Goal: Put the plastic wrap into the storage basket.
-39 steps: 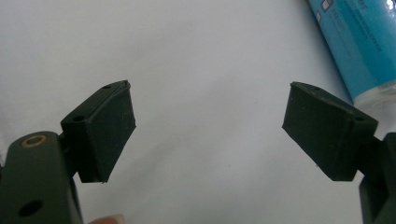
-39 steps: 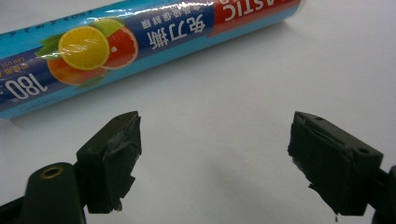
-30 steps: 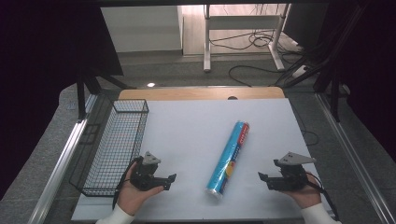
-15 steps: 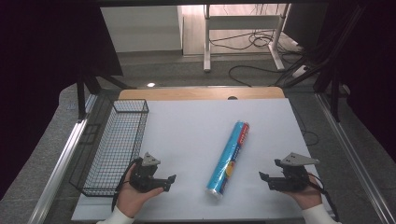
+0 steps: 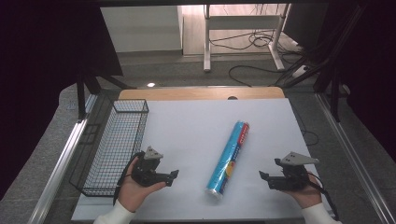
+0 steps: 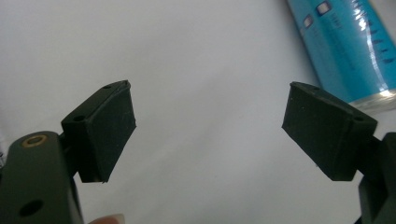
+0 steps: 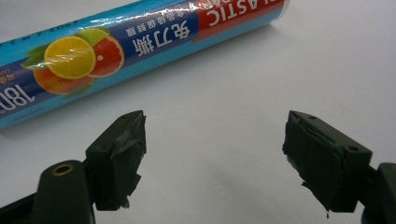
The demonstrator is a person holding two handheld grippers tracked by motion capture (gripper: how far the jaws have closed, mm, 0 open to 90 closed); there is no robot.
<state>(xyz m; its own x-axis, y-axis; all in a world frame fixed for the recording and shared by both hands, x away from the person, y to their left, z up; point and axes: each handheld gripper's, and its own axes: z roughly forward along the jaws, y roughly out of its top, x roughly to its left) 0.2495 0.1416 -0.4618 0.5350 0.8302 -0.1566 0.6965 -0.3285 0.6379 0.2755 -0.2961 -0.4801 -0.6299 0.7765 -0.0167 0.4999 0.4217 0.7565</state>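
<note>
A long blue roll of plastic wrap (image 5: 229, 157) lies slantwise on the white table, its near end toward me. My left gripper (image 5: 173, 175) rests low on the table to the roll's left, open and empty. In the left gripper view the roll (image 6: 343, 44) shows at the upper right, beyond the gripper (image 6: 208, 126). My right gripper (image 5: 262, 176) sits to the roll's right, also open and empty. In the right gripper view the roll (image 7: 135, 44), printed with citrus fruit, crosses the top, ahead of the gripper (image 7: 212, 154).
A black wire basket (image 5: 114, 144) stands along the table's left side, just left of my left hand. The white table top (image 5: 196, 126) ends in a wooden strip at the far edge. Cables and a desk frame lie on the floor beyond.
Both hands have shifted only slightly; the roll has not moved and both grippers stay open.
</note>
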